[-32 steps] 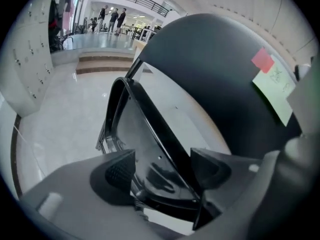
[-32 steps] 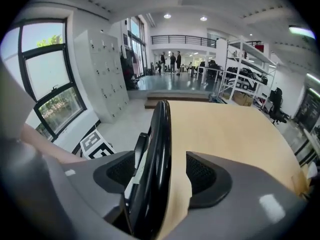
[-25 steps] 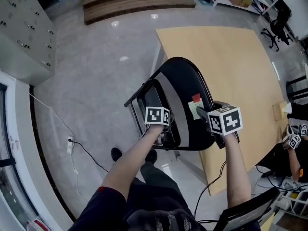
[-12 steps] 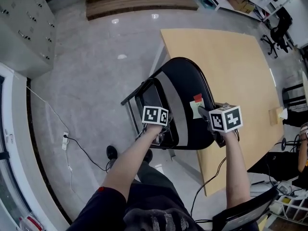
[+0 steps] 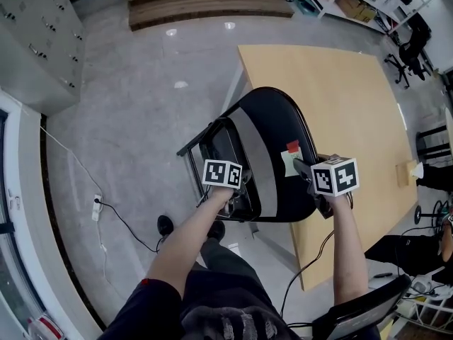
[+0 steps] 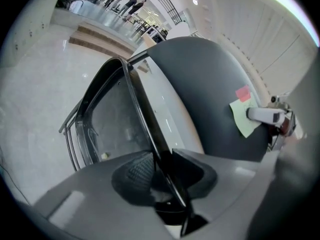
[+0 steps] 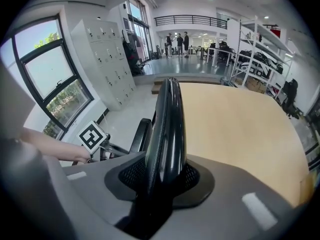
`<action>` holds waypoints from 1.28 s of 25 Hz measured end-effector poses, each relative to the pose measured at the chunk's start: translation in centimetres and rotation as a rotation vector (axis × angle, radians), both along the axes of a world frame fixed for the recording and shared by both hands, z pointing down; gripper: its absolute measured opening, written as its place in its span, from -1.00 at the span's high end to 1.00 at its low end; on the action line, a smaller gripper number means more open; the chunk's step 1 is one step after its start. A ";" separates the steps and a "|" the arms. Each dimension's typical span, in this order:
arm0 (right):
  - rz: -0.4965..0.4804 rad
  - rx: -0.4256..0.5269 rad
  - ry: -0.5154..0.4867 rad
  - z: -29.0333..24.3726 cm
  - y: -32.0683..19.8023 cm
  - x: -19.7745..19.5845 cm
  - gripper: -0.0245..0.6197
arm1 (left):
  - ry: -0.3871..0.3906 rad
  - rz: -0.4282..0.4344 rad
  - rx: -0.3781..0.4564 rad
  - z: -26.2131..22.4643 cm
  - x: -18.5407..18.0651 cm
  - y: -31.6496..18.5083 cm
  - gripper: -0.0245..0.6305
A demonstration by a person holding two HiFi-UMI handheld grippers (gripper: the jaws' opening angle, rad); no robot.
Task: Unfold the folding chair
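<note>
Both jaws have just been closing: my left gripper (image 6: 160, 168) pinches the seat rim (image 6: 142, 119), my right gripper (image 7: 167, 176) clamps the backrest (image 7: 169, 129) of the folding chair (image 5: 272, 154) standing on the floor beside the counter (image 5: 333, 83). I'd steady the back and swing the seat away smoothly

Both forearms, left (image 5: 190, 236) and right (image 5: 347, 250), reach up from 6 o'clock in the head view. The left tongs (image 5: 239, 194) aim toward 1 o'clock. They have just been closing and pinch a thin edge of the folding chair (image 5: 272, 129). The right tongs (image 5: 303, 168) aim toward 10 o'clock, have also been closing, and clamp its backrest rim.
</note>
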State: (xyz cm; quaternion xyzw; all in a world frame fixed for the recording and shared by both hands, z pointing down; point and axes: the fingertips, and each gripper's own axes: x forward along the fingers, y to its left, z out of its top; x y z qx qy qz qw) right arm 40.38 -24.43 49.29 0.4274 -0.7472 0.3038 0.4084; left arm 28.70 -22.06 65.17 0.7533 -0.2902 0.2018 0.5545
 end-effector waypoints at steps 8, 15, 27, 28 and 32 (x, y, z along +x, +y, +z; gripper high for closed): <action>0.032 -0.014 -0.028 0.6 -0.2 0.6 0.51 | 0.031 -0.029 -0.007 -1.1 -4.1 1.3 0.59; 0.025 -0.019 -0.055 0.9 -0.2 0.5 0.52 | 0.024 -0.068 0.004 -1.2 -5.5 1.8 0.58; 0.056 -0.032 -0.069 2.5 -0.6 1.3 0.50 | -0.027 -0.132 -0.015 -1.4 -12.5 4.0 0.53; 0.060 -0.035 -0.071 2.8 -0.5 1.4 0.49 | -0.029 -0.135 -0.017 -1.4 -13.0 4.2 0.53; 0.062 -0.042 -0.076 3.2 -0.3 1.5 0.49 | -0.039 -0.131 -0.009 -1.2 -14.0 4.8 0.53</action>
